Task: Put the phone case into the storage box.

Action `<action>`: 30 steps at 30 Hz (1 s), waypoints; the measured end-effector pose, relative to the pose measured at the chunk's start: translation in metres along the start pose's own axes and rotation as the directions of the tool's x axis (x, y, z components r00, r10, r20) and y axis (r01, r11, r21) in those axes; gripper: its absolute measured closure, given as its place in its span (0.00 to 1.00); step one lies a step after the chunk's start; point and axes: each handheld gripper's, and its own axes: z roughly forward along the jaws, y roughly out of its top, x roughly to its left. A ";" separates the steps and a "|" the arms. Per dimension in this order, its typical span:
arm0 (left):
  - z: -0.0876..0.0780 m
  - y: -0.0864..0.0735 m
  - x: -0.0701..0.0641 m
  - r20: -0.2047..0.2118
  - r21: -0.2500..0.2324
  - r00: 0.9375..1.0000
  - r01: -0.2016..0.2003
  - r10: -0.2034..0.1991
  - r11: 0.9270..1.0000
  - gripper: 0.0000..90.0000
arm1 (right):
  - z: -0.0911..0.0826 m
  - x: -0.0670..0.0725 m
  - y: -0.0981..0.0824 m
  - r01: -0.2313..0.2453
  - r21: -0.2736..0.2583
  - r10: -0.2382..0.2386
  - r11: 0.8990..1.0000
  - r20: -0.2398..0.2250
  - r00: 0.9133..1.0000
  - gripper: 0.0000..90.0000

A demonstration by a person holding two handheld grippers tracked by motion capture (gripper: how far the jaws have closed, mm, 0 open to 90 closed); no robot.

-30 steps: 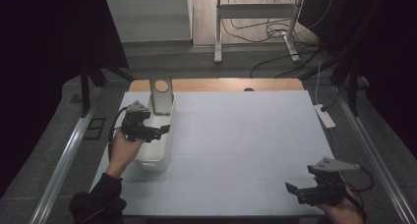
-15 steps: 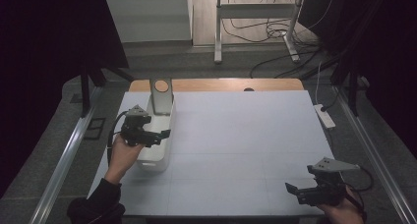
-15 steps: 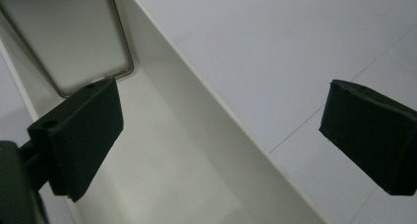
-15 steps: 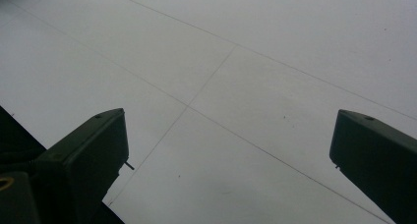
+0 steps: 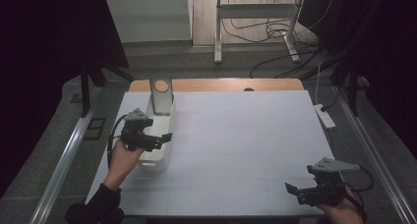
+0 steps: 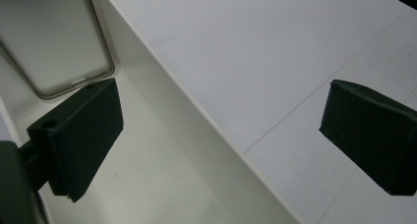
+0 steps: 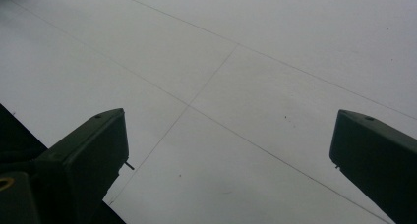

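Note:
A white oblong bin [image 5: 156,156] stands at the table's left side. At its far end a grey panel with a tan round spot [image 5: 161,94] stands upright; the left gripper view shows it as a grey rounded plate [image 6: 54,37]. My left gripper [image 5: 160,140] hovers over the bin, open and empty. In its own view [image 6: 226,135] one jaw is inside the bin and the other over the table, astride the bin's right wall [image 6: 196,111]. My right gripper [image 5: 296,193] is low at the front right corner, open over bare table [image 7: 231,155].
The white table [image 5: 246,130] has a wooden strip [image 5: 221,85] along its far edge. A white power strip [image 5: 325,115] lies just off the right edge. Metal rails run along both sides, and a stand with cables is on the floor beyond.
My left gripper has drawn slightly back along the bin toward the person. The right gripper has stayed put.

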 end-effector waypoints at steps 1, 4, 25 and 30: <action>-0.001 -0.001 -0.002 0.003 -0.002 1.000 -0.002 0.002 1.000 0.03 | 0.000 0.000 0.000 0.000 0.000 0.000 1.000 -0.001 1.000 0.02; -0.002 -0.001 -0.005 0.009 -0.005 1.000 -0.006 0.006 1.000 0.03 | 0.000 0.000 0.000 0.000 0.000 0.000 1.000 -0.001 1.000 0.02; -0.011 -0.008 -0.018 0.032 -0.007 0.999 -0.023 0.023 1.000 0.02 | 0.000 0.000 0.000 -0.001 0.004 0.001 1.000 -0.002 1.000 0.02; -0.013 -0.009 -0.020 0.032 -0.009 0.999 -0.025 0.025 1.000 0.02 | 0.000 0.000 0.000 -0.001 0.004 0.001 1.000 -0.002 1.000 0.02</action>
